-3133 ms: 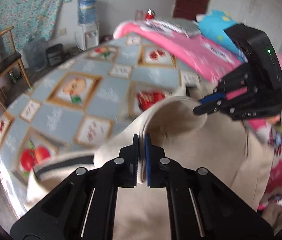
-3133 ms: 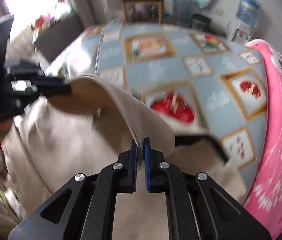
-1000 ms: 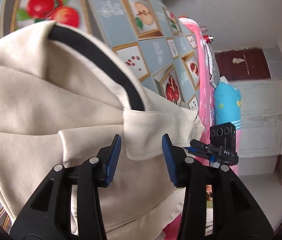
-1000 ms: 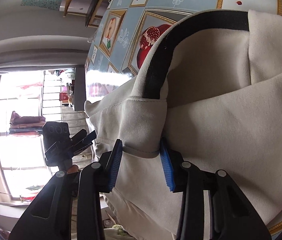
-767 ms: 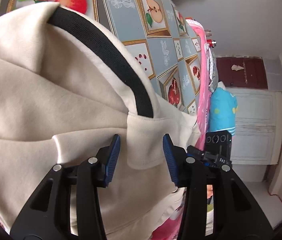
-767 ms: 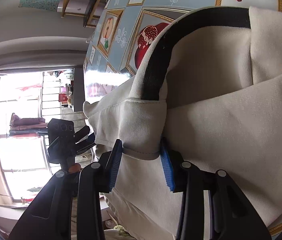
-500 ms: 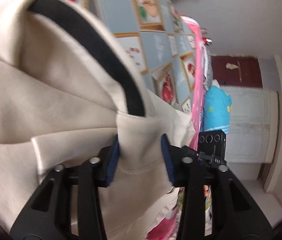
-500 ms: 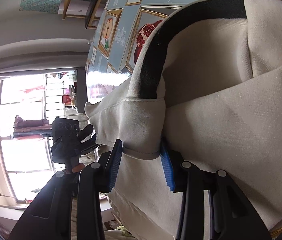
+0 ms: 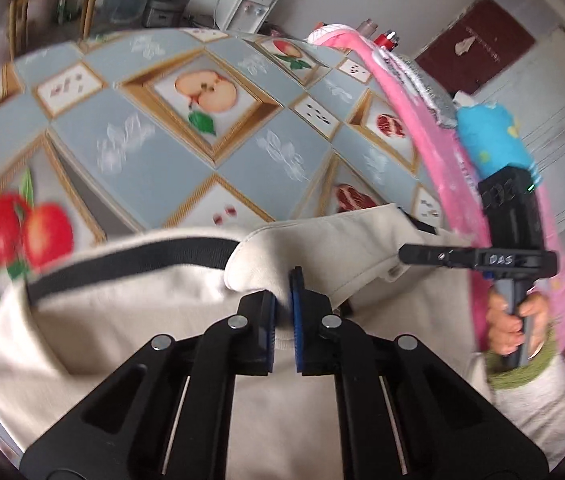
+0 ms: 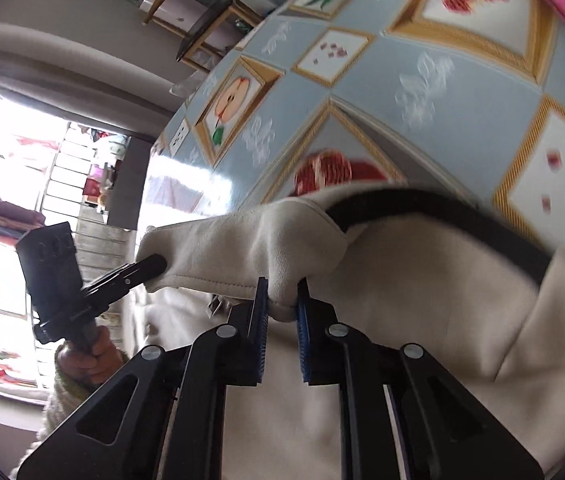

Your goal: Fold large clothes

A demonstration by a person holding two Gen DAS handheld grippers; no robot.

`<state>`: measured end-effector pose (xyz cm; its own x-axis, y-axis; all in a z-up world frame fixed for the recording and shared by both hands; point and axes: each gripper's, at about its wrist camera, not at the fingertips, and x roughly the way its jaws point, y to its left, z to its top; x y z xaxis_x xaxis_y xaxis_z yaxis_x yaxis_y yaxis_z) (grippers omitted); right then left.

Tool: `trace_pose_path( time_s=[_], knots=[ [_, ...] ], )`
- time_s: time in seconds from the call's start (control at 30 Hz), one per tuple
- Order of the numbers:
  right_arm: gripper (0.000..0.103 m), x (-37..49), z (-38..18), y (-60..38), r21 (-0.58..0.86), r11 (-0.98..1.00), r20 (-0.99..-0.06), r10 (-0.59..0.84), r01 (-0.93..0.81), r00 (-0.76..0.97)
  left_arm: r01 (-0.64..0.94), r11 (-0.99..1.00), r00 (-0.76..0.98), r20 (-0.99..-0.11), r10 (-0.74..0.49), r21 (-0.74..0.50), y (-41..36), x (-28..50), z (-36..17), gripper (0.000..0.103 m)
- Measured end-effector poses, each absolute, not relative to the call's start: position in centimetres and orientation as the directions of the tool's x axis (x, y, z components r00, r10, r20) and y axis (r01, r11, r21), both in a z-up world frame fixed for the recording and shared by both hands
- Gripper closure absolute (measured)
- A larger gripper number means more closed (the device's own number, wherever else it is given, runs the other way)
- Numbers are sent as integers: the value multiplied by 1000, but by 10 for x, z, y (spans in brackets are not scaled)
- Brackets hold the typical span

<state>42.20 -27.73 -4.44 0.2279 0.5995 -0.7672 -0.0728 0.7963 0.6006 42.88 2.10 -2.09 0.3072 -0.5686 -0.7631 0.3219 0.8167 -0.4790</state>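
Cream garment (image 9: 130,320) lies across the table (image 9: 186,152), its black-banded edge running side to side; left tool (image 9: 282,304) and right tool (image 10: 282,304) have just closed, each pinching its near hem

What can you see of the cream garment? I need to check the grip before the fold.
The cream garment looks like soft, thick knit with a black ribbed band along one edge. It lies rumpled on the fruit-print tablecloth. The left gripper and right gripper, jaws just closed, each pinch a stitched cream edge.
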Motion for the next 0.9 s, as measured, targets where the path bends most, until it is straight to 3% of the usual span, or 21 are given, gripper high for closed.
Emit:
trace_pose_path(
  time_s=[0.2, 0.33, 0.5, 0.57, 0.63, 0.67, 0.8, 0.9],
  knots=[
    [90, 408, -44, -266, 503, 824, -823, 548, -260, 147, 424, 790, 270, -771, -577, -443, 24, 412, -22, 96],
    [90, 402, -50, -255, 409, 842, -863, 482, -350, 150, 472, 805, 253, -820, -514, -359, 16, 401, -34, 96],
    [90, 404, -48, -251, 365, 864, -877, 445, -348, 184, 471, 824, 268, -838, -475, -316, 9, 406, -39, 95],
    [84, 401, -48, -255, 377, 870, -880, 443, -316, 170, 471, 826, 269, -841, -470, -311, 9, 404, -39, 95],
    [56, 396, -40, -263, 323, 905, -902, 383, -279, 198, 483, 828, 281, -846, -454, -285, 8, 401, -38, 94],
    [51, 392, -32, -267, 279, 922, -909, 343, -267, 235, 487, 829, 284, -847, -449, -277, 6, 401, -38, 94],
    [50, 377, 1, -283, 121, 972, -898, 194, -203, 394, 498, 827, 289, -849, -443, -262, 4, 402, -38, 94],
    [51, 372, 25, -275, 184, 957, -840, 271, -222, 470, 505, 825, 292, -849, -439, -253, 4, 402, -37, 94]
  ],
)
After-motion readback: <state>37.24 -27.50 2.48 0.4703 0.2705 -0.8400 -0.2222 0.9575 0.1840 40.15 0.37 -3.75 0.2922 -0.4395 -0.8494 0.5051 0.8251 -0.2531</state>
